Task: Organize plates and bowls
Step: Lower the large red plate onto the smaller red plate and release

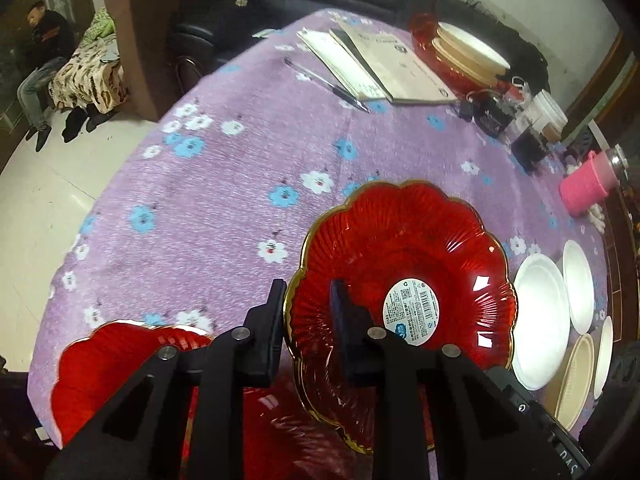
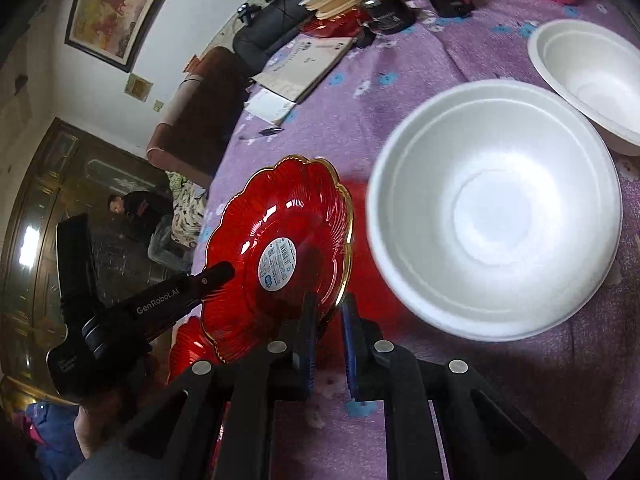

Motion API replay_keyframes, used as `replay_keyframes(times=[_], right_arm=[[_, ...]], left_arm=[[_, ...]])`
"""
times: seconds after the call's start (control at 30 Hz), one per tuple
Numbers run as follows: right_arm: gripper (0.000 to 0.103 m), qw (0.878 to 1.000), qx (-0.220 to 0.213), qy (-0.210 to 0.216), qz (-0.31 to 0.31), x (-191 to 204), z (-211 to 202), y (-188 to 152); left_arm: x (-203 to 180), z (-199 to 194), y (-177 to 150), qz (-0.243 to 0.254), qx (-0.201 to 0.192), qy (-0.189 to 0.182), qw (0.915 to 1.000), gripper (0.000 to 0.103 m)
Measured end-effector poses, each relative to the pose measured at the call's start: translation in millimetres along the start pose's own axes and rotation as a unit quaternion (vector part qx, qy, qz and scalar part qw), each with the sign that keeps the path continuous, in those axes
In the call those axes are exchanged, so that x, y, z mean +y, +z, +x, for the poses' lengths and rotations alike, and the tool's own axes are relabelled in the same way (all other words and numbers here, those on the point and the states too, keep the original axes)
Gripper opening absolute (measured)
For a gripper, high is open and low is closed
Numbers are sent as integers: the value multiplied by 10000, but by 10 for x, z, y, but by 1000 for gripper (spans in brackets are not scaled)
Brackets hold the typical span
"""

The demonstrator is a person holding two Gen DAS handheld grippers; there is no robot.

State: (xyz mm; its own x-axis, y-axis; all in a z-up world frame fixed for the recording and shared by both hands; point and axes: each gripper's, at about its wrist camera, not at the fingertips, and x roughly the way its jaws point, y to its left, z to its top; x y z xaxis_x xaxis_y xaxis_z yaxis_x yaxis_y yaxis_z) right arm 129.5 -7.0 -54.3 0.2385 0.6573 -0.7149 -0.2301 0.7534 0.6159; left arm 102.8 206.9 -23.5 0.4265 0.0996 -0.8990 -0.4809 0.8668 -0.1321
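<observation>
A red scalloped plate with a gold rim and a round white sticker hangs tilted above the purple flowered tablecloth. My left gripper is shut on its near left rim. The right wrist view shows the same plate, its lower rim pinched by my right gripper, which is shut on it. The left gripper shows there at the plate's left edge. A second red plate lies below at the left. White foam bowls sit to the right.
Far across the table stand a stack of red and beige dishes, notebooks and a pen. Dark jars and a pink cup line the right side. A beige bowl lies near the white bowls. A person sits beyond the table.
</observation>
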Motion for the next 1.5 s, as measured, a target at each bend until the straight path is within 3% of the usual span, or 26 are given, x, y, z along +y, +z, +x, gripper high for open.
replay_keyframes(times=[0.3, 0.6, 1.0, 1.5], right_arm=[[11, 9991, -139, 175, -362, 287, -145, -92], [10, 9935, -74, 444, -1043, 799, -220, -423], [10, 9869, 406, 316, -1526, 1039, 6, -979], [10, 9847, 658, -31, -1612, 960, 186, -1084]], left_arm=[[258, -320, -130, -236, -315, -19, 9992, 19], [758, -843, -524, -609, -929, 187, 9936, 19], [1277, -688, -1086, -1024, -641, 319, 9922, 20], [1241, -576, -1262, -862, -572, 591, 9929, 20]])
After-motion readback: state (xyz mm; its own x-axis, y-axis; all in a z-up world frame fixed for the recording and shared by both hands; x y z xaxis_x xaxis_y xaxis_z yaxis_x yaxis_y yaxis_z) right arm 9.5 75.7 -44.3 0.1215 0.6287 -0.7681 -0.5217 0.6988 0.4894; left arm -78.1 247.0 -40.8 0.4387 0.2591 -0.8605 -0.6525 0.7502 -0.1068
